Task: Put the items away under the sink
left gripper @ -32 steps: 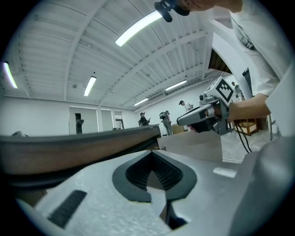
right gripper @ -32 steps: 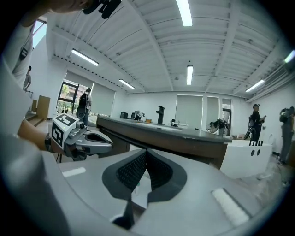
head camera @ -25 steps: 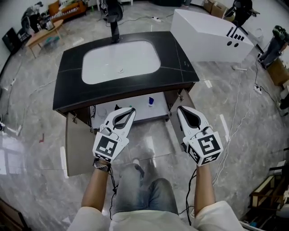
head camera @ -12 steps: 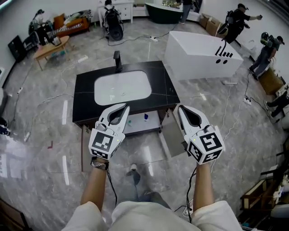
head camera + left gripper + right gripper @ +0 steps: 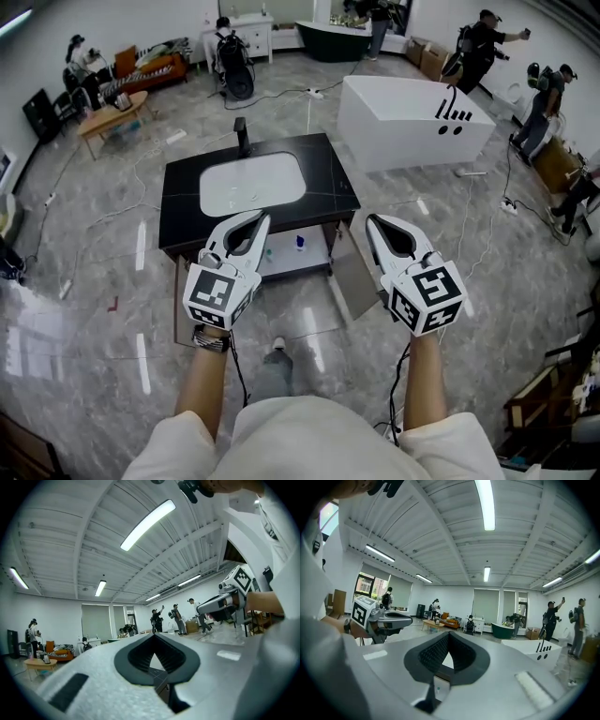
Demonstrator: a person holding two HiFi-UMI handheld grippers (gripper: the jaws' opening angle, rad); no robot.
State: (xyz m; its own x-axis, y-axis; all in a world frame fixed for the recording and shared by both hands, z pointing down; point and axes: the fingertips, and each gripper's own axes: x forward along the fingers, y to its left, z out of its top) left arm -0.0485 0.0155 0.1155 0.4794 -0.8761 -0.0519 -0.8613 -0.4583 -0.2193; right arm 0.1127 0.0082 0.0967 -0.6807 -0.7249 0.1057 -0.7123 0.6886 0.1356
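Left gripper (image 5: 255, 223): jaws together, empty, held level
Right gripper (image 5: 373, 225): jaws together, nothing held
Sink cabinet (image 5: 328, 183): doors open, blue bottle (image 5: 301, 243) inside; stowing likely done

You stand on a glossy grey marbled floor (image 5: 84, 309). A white box-shaped unit (image 5: 412, 117) sits ahead right, a low wooden table (image 5: 111, 111) far left. Strip lights (image 5: 485, 503) line the ribbed ceiling (image 5: 440, 536).
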